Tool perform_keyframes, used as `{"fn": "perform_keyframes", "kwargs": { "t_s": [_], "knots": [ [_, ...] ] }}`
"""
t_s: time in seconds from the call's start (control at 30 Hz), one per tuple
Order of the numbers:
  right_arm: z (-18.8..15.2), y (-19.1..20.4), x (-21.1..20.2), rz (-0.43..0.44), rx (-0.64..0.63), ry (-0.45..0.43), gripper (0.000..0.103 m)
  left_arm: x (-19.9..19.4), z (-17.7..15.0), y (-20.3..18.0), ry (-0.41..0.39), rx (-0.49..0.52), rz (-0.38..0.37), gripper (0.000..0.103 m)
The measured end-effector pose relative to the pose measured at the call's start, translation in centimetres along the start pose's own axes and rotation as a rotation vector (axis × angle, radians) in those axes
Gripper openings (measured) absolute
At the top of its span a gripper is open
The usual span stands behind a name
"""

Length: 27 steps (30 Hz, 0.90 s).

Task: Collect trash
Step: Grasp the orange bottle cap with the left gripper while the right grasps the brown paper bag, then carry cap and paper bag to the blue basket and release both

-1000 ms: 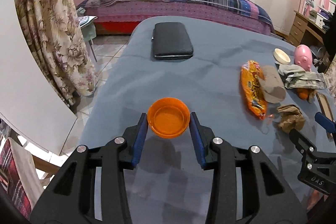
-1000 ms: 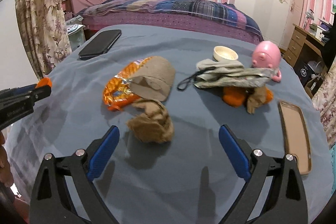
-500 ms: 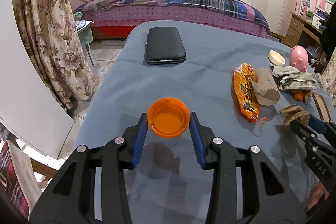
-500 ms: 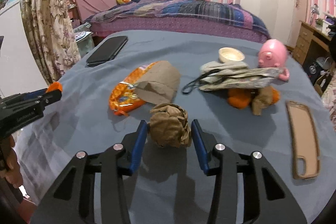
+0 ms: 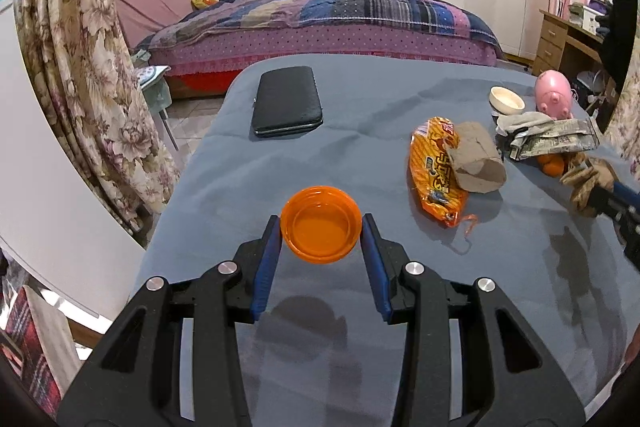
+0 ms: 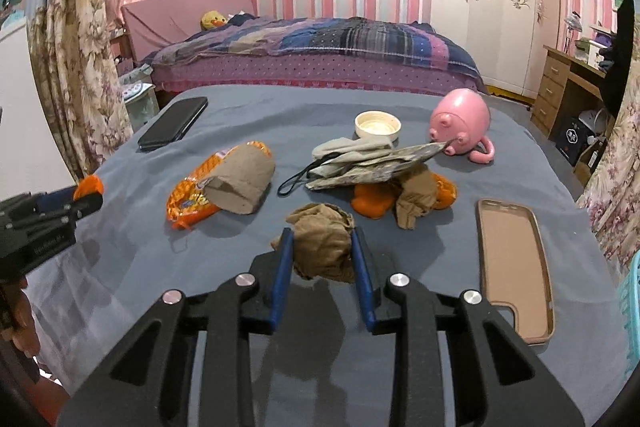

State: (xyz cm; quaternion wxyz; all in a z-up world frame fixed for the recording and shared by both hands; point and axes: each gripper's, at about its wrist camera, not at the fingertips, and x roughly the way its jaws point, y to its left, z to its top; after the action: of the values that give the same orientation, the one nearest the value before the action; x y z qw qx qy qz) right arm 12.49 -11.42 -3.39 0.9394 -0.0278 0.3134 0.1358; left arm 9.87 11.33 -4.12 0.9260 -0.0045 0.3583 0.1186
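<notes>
Now two grippers: left gripper (image 5: pixel 322 241) clamps one round orange plastic lid (image 5: pixel 321 223); right gripper (image 6: pixel 322 259), jaws just closing, squeezes one crumpled brown paper wad (image 6: pixel 323 247).

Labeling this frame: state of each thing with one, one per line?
Left hand-held gripper: shut on orange cap.
Right hand-held gripper: jaws just closed, shut on brown wad.
Cardboard tube: squashed, lying on snack wrapper.
Phone case: empty, face up.

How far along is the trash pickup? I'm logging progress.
Nothing looks binned yet. In hand: the left gripper holds an orange cap; the right gripper's jaws, just closing, clamp a brown wad. Left on the table: snack wrapper, cardboard tube, peels.
</notes>
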Motion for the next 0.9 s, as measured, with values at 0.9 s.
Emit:
{"fn": "perform_keyframes", "kwargs": {
  "t_s": [0.9],
  "knots": [
    [-1.8, -21.1, -9.4, -0.231, 0.142, -0.085, 0.029, -5.5, 3.1, -19.0, -0.086, 0.088, -0.220, 0.039]
  ]
}}
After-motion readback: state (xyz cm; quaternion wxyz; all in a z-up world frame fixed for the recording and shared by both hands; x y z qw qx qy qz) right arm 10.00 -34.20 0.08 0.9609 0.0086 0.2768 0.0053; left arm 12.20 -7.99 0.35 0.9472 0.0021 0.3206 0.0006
